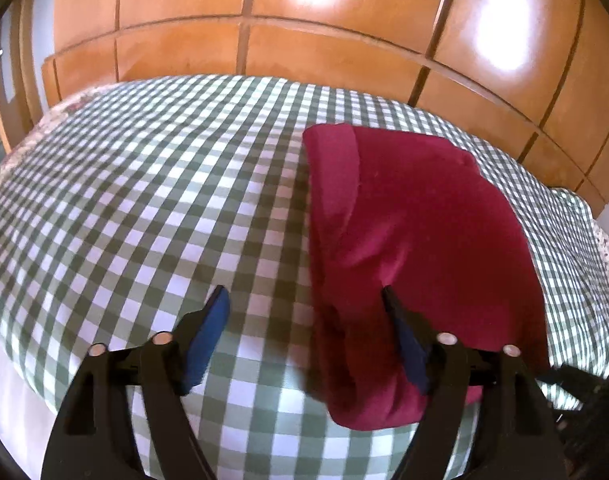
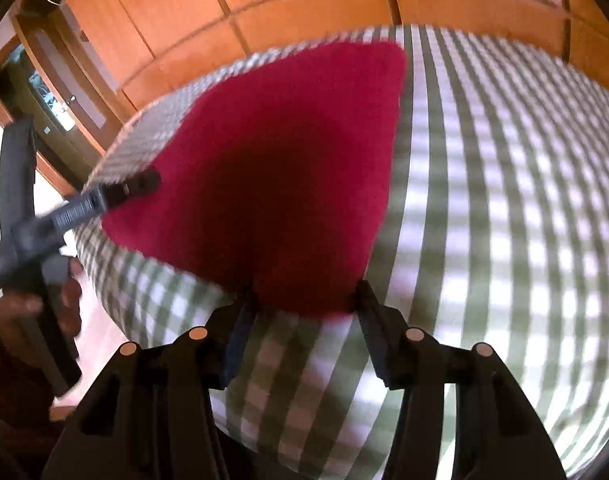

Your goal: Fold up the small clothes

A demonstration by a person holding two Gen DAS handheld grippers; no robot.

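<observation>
Left wrist view: both grippers, left gripper [image 1: 304, 300] and right gripper [image 2: 304, 300], gape empty over the soft, light red garment [image 1: 416, 232]; I'd pinch its near hem.

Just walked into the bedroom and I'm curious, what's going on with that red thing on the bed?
A person holding a two-finger gripper in each hand is folding a dark red garment on a green-and-white checked bedspread. The garment already lies partly folded, one layer doubled over along its left side. The left gripper is open at its near left edge, one finger over the cloth. The right gripper is open too, at the near edge. Neither grips anything.
</observation>
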